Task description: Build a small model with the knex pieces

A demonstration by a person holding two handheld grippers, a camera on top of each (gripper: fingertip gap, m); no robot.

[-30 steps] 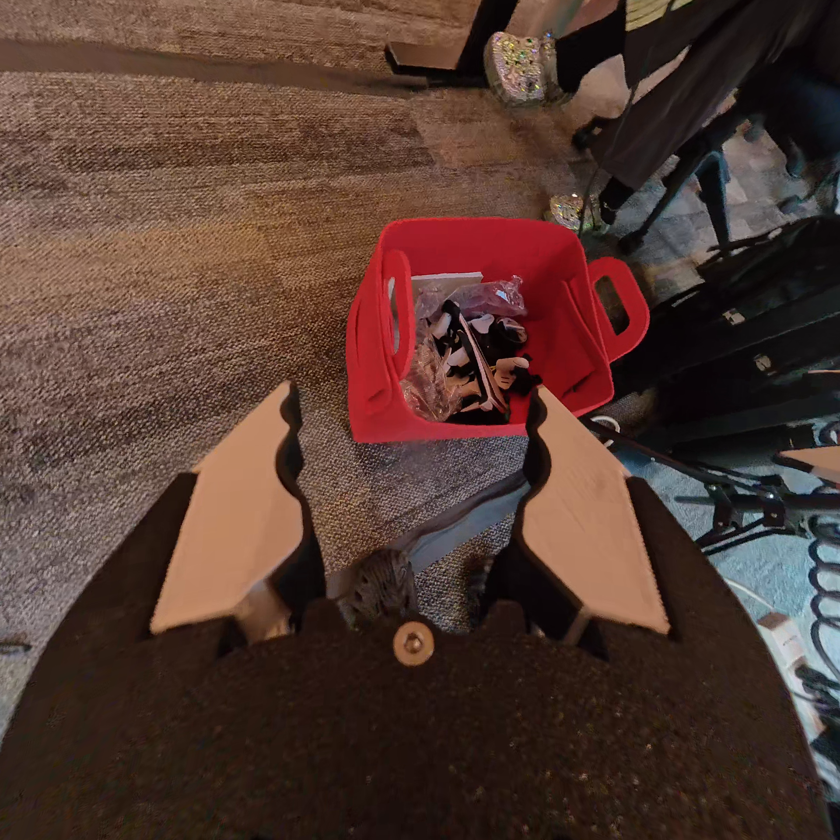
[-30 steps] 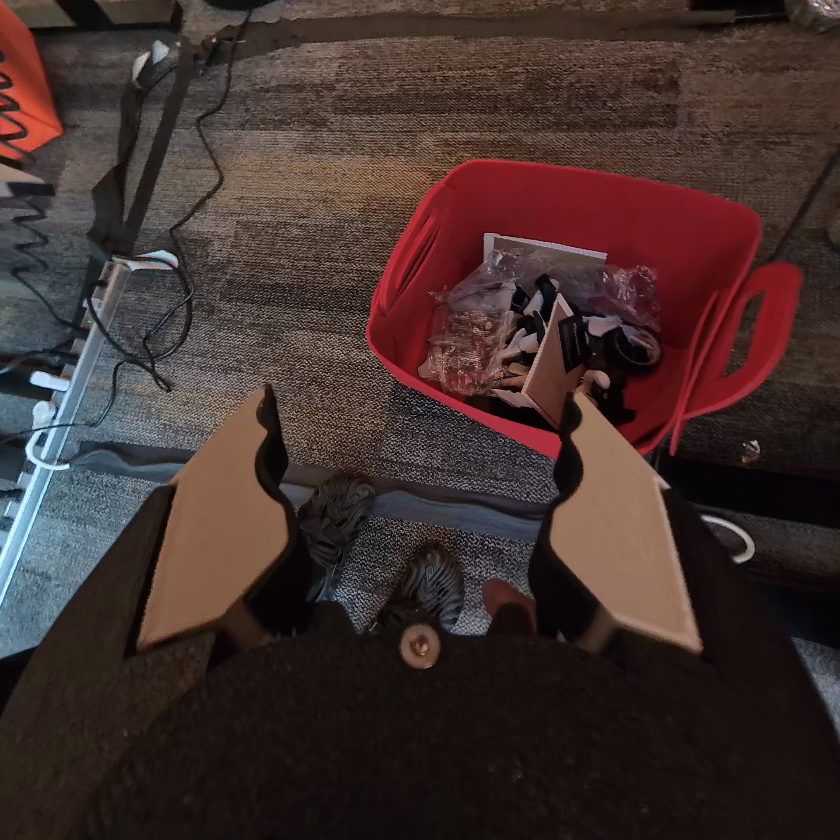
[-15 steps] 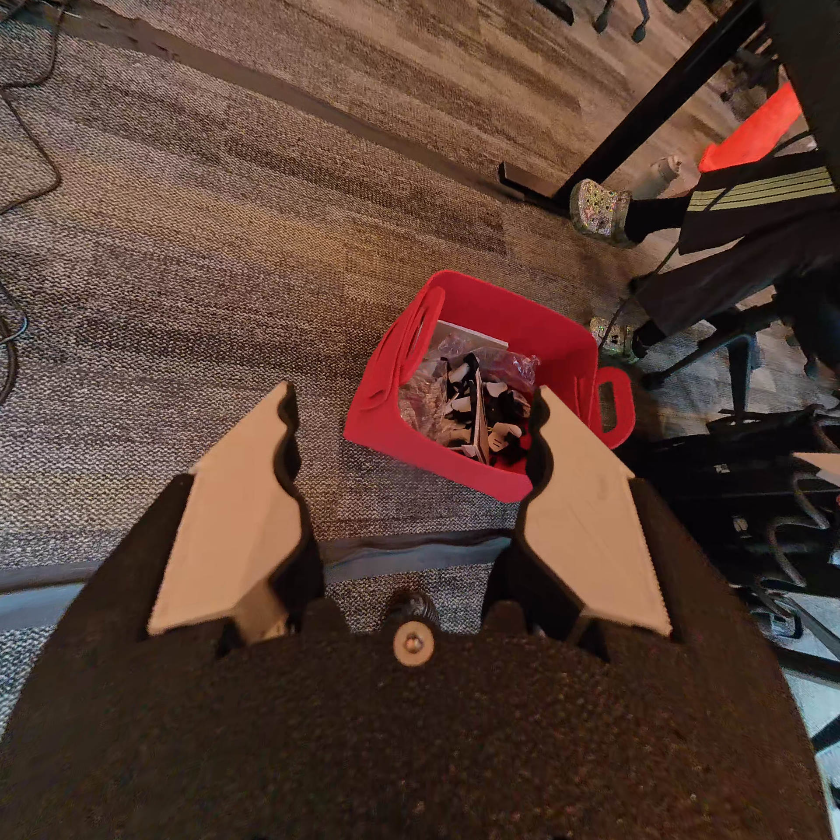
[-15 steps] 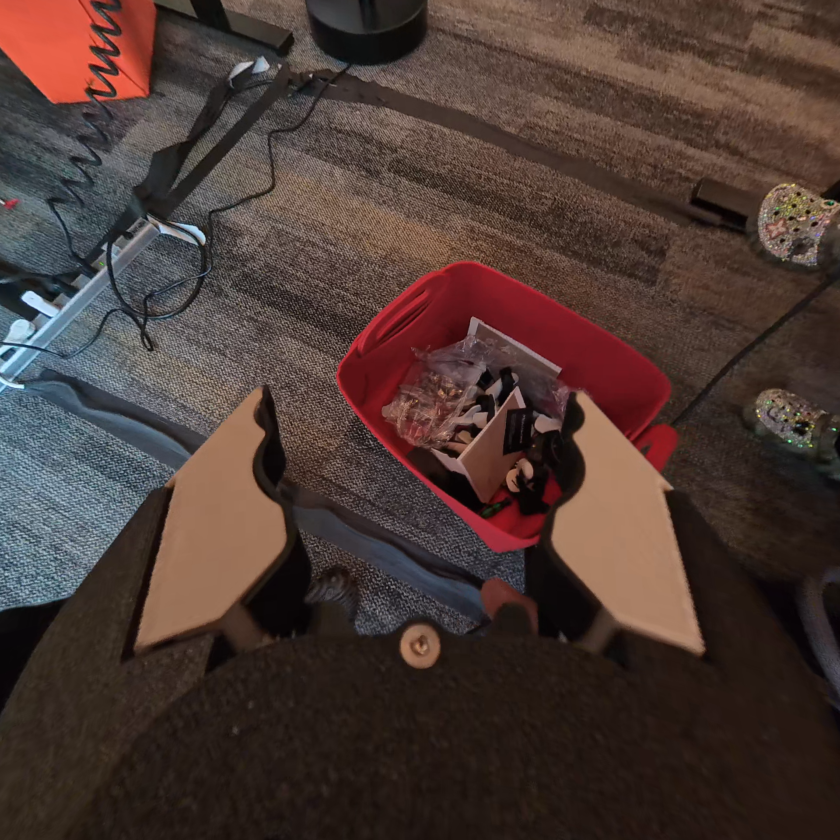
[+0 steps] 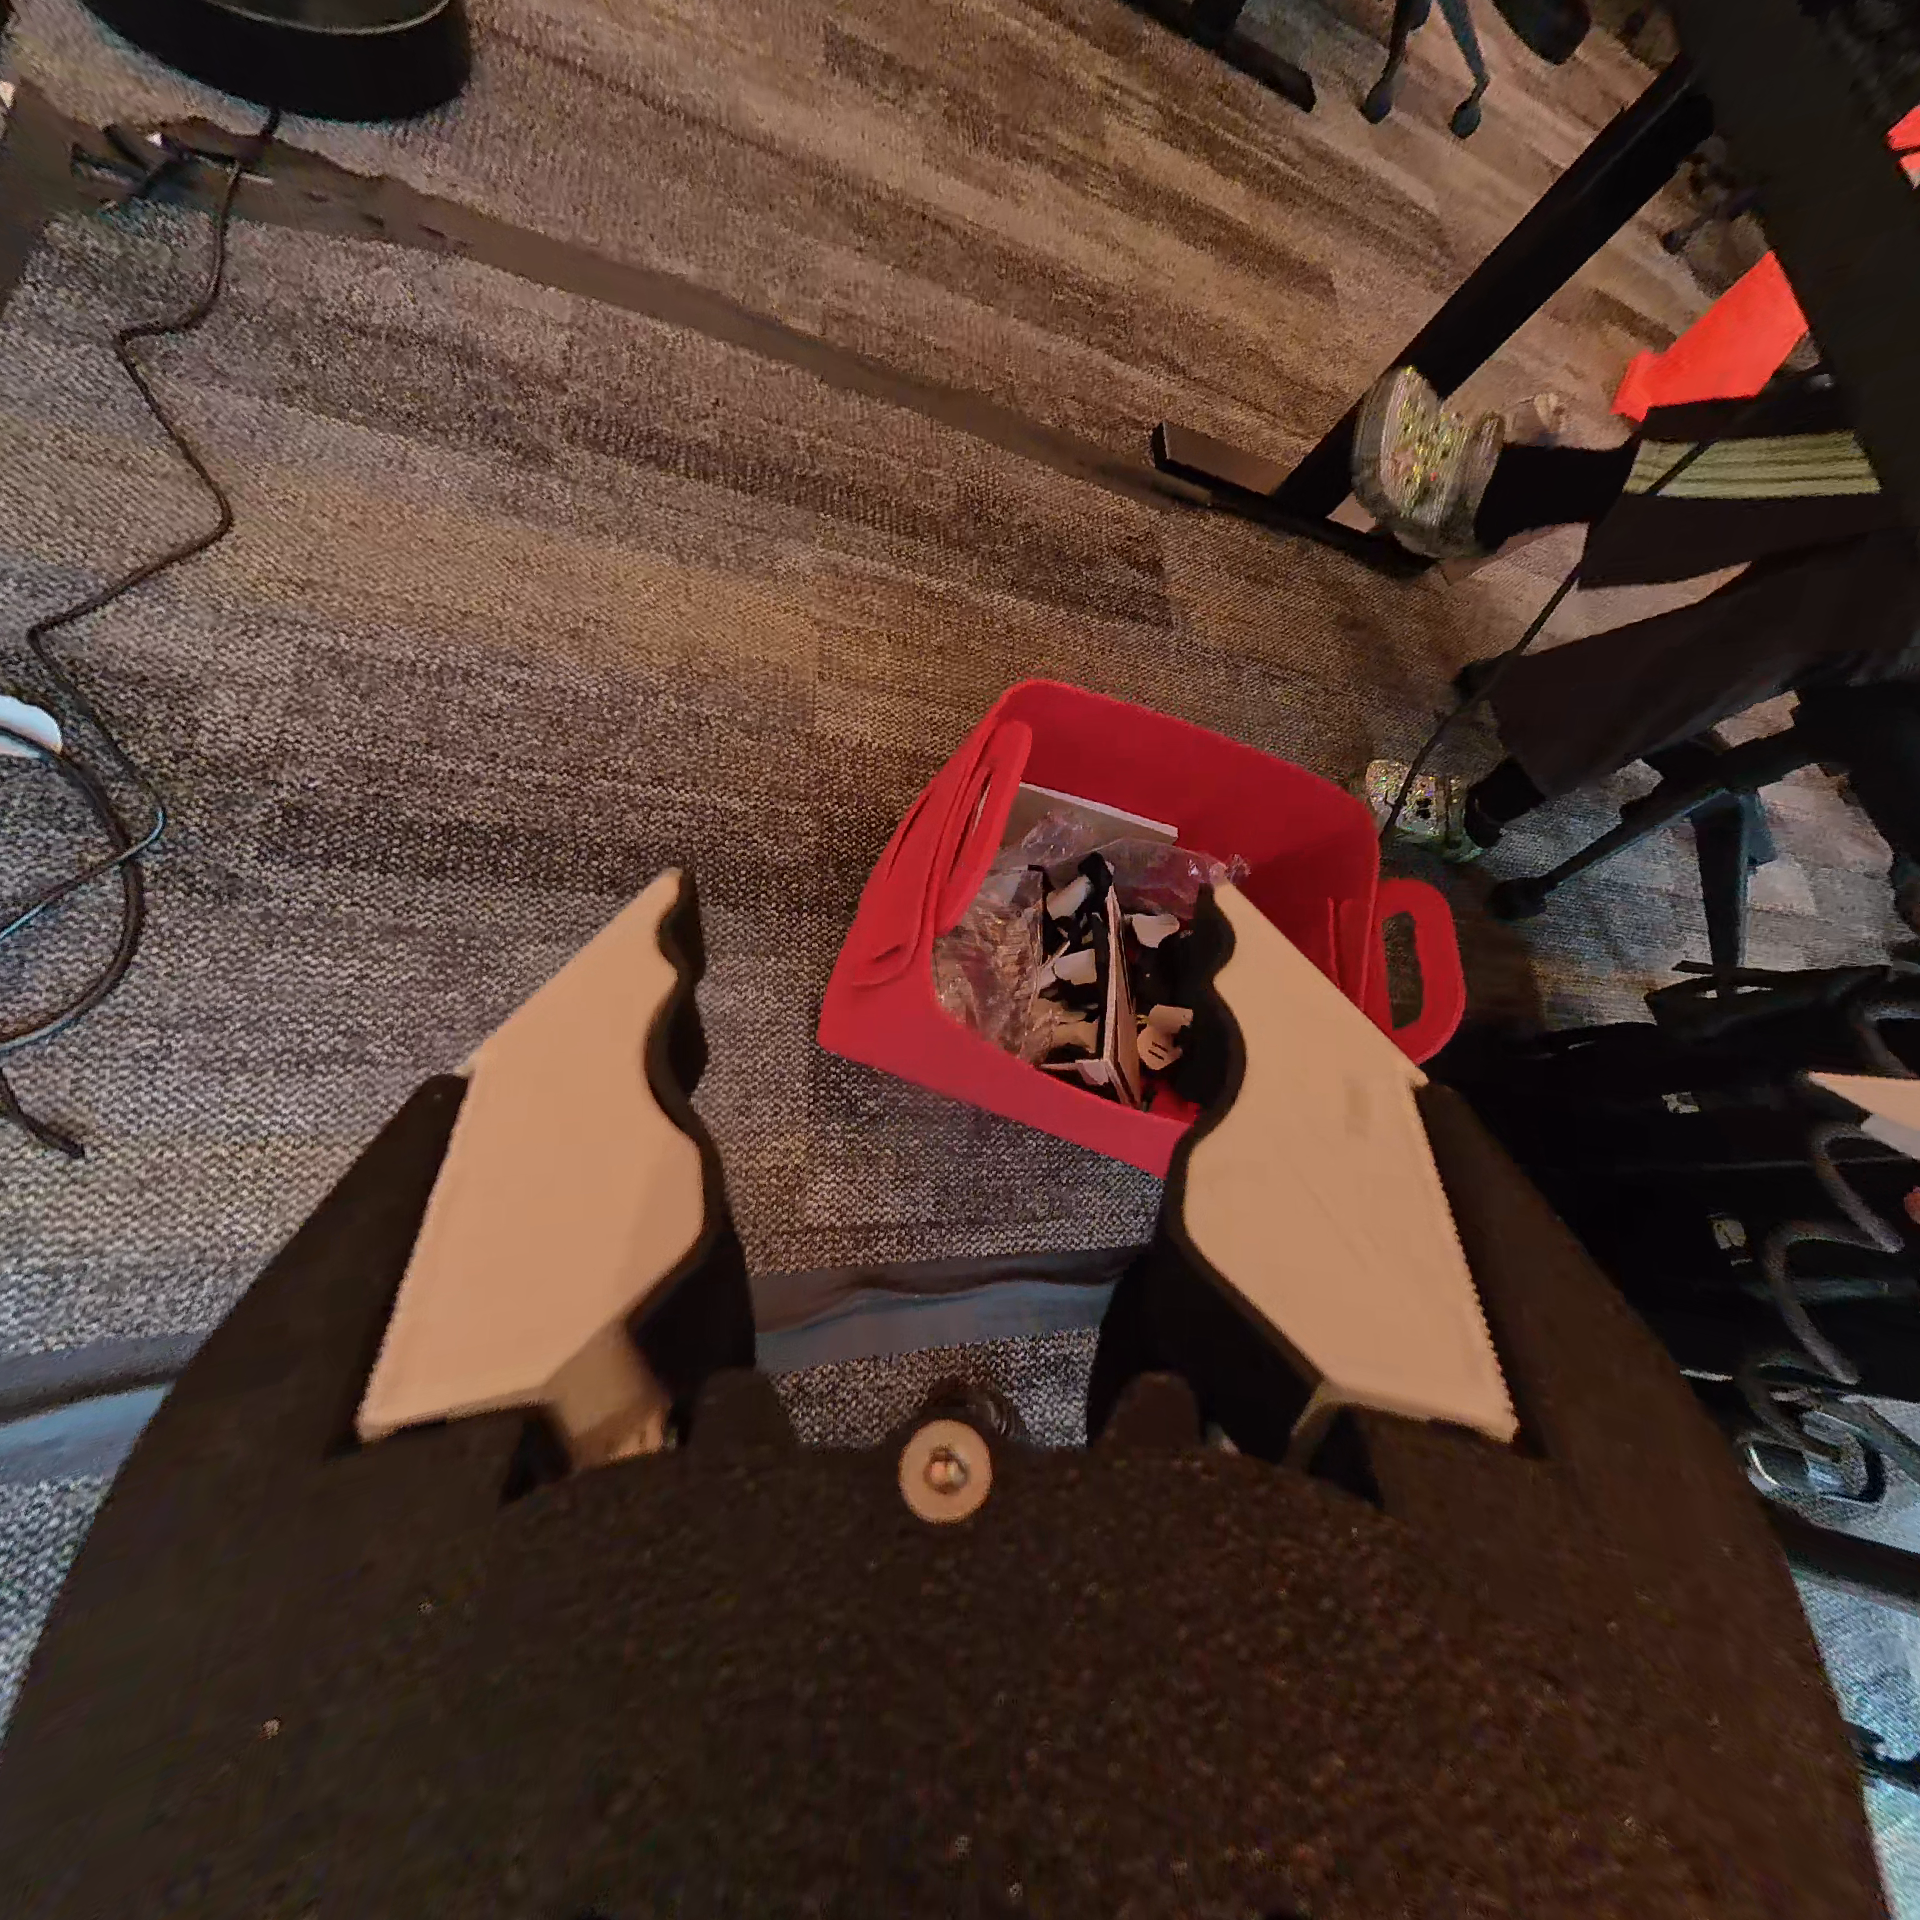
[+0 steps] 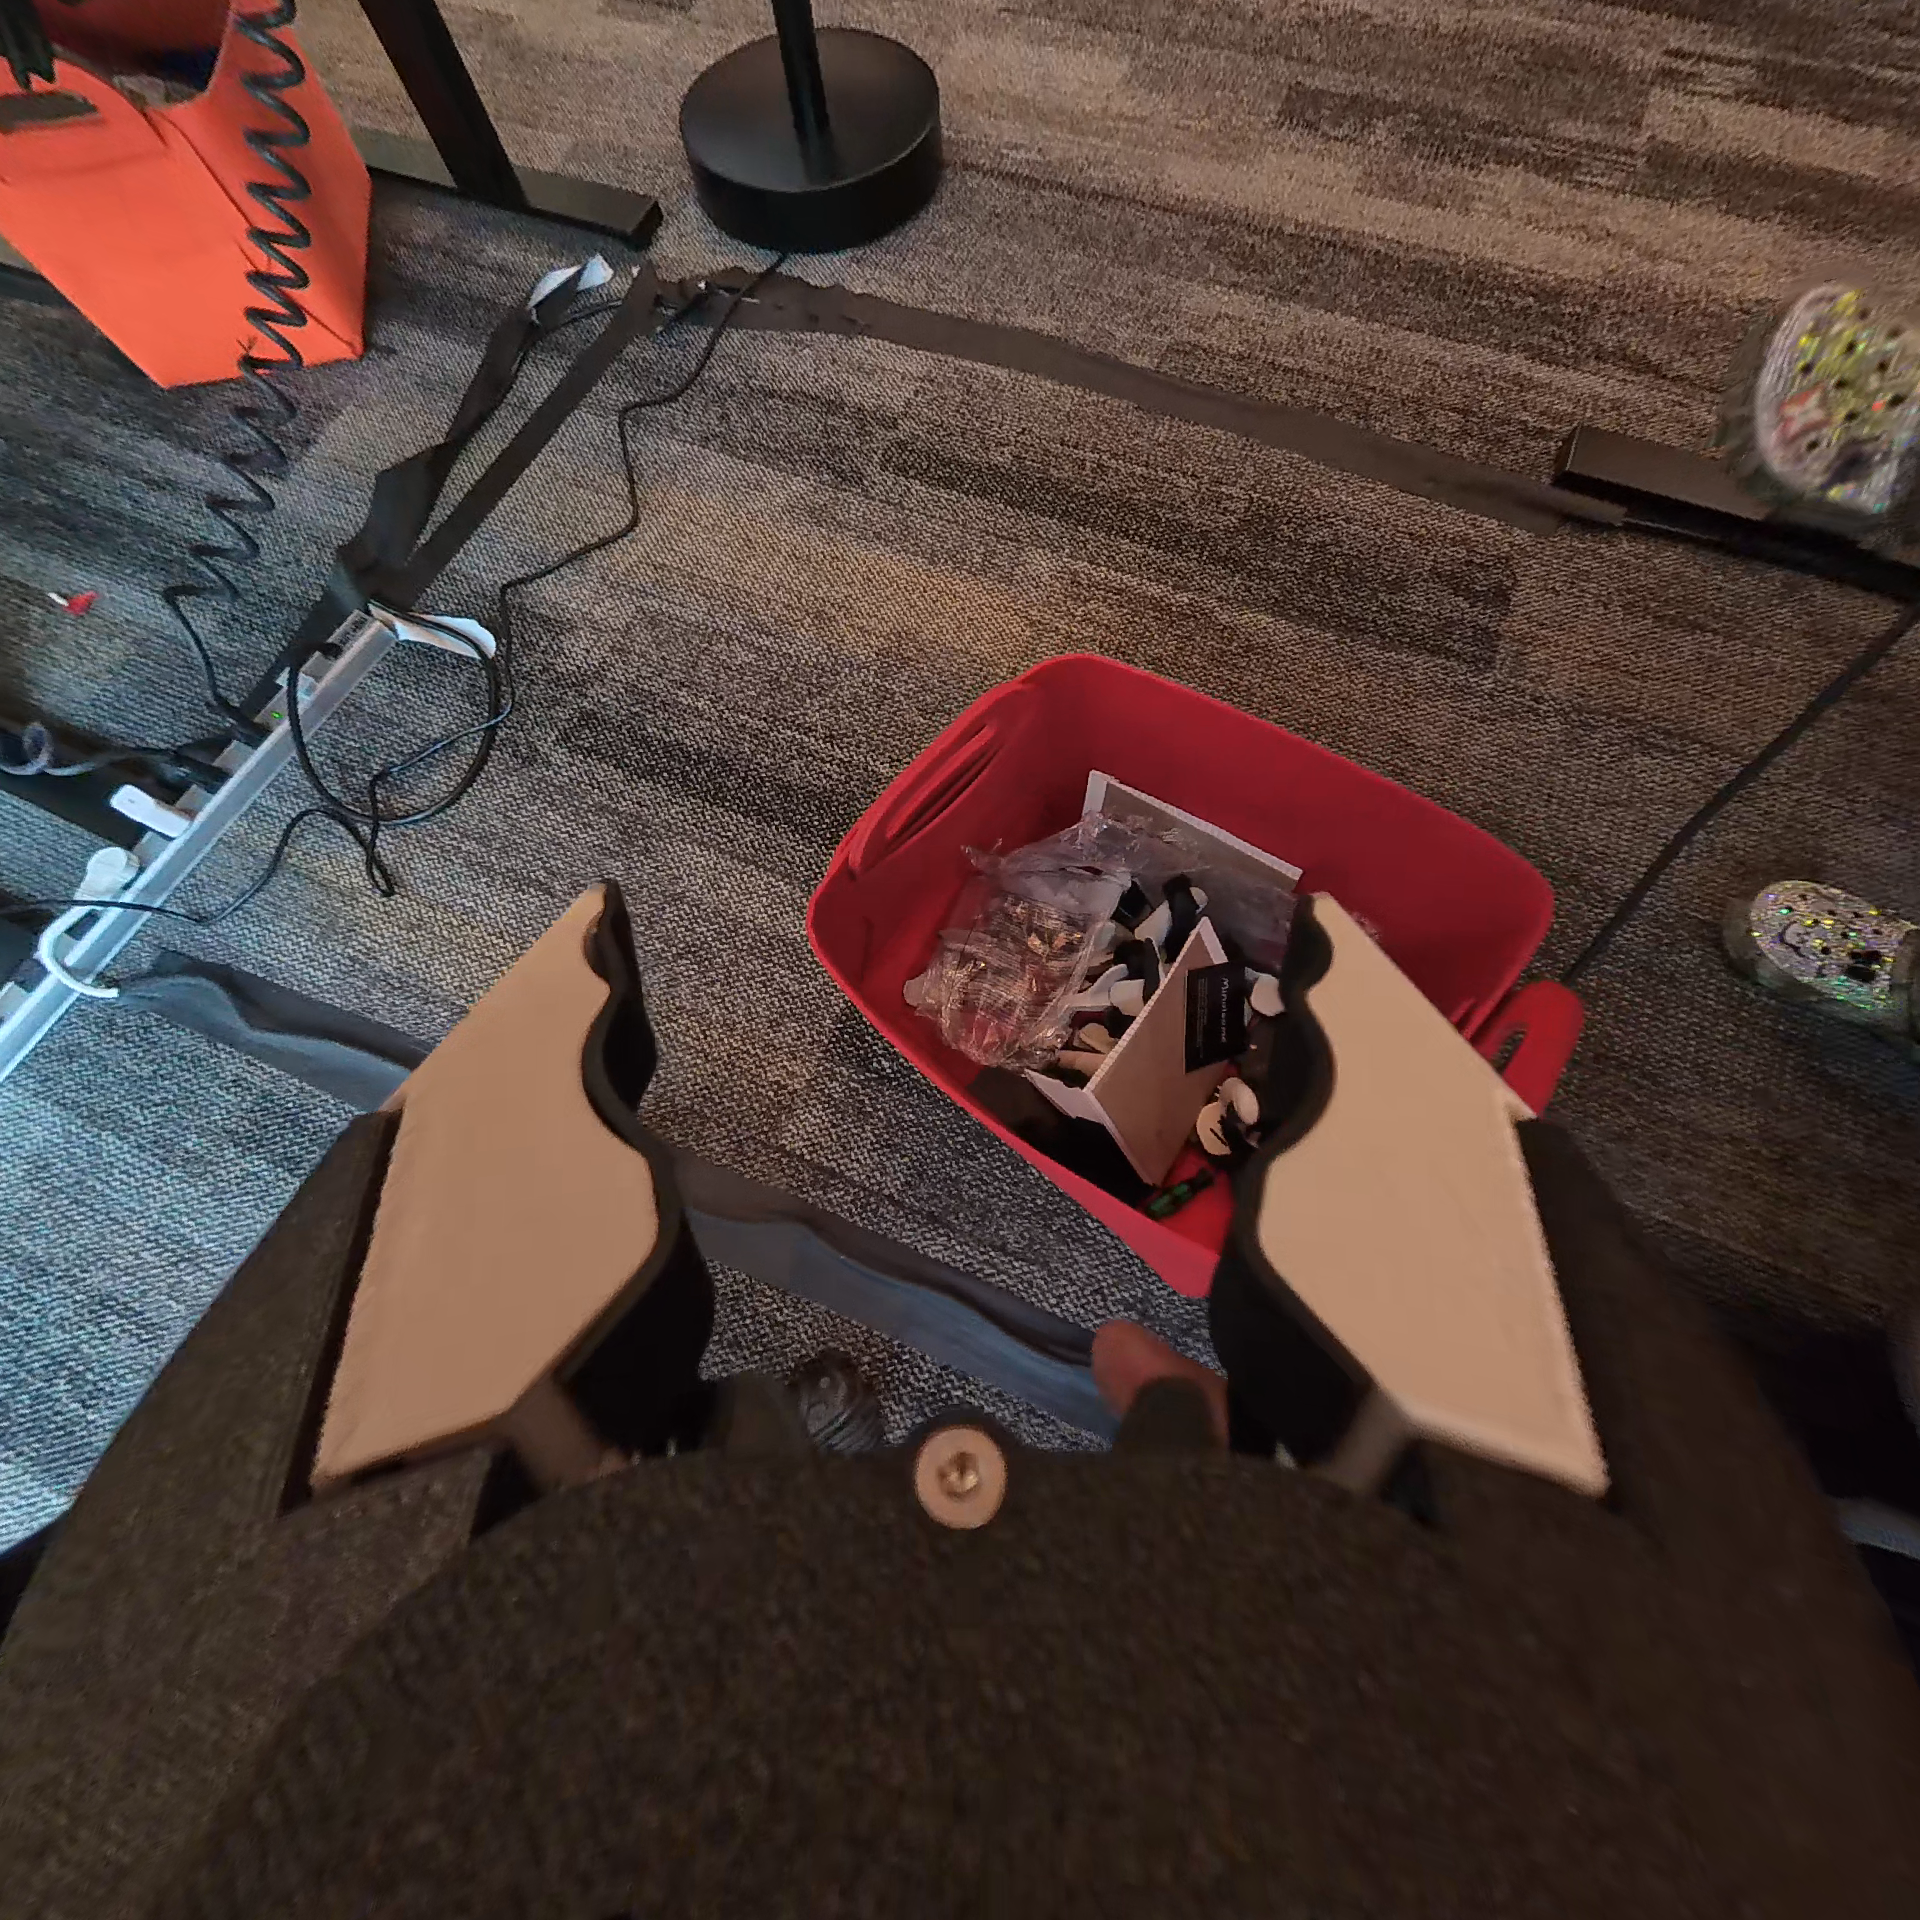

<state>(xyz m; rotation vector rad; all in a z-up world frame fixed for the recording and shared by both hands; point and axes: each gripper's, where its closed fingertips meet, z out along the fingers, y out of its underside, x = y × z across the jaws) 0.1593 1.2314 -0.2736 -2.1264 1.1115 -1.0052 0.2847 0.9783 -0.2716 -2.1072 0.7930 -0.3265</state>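
Observation:
A red felt basket (image 5: 1226,769) with loop handles stands on the grey carpet, also in the right wrist view (image 6: 1403,842). It holds clear plastic bags (image 6: 997,956), black and white small parts (image 5: 1081,935) and a white card box (image 6: 1153,1060). My left gripper (image 5: 940,904) is open and empty, high above the floor, its right finger overlapping the basket's near right corner. My right gripper (image 6: 956,914) is open and empty, also high above the basket, which lies under its right finger.
A power strip with black cables (image 6: 270,727) lies at the left, near an orange bag (image 6: 187,208) and a round black stand base (image 6: 810,135). A seated person's glittery shoes (image 6: 1829,945) and black desk legs (image 5: 1455,322) are at the right. Black equipment (image 5: 1714,1143) sits beside the basket.
Both grippers have risen away from the floor; the basket looks smaller and farther off in both views. Both stay open and empty.

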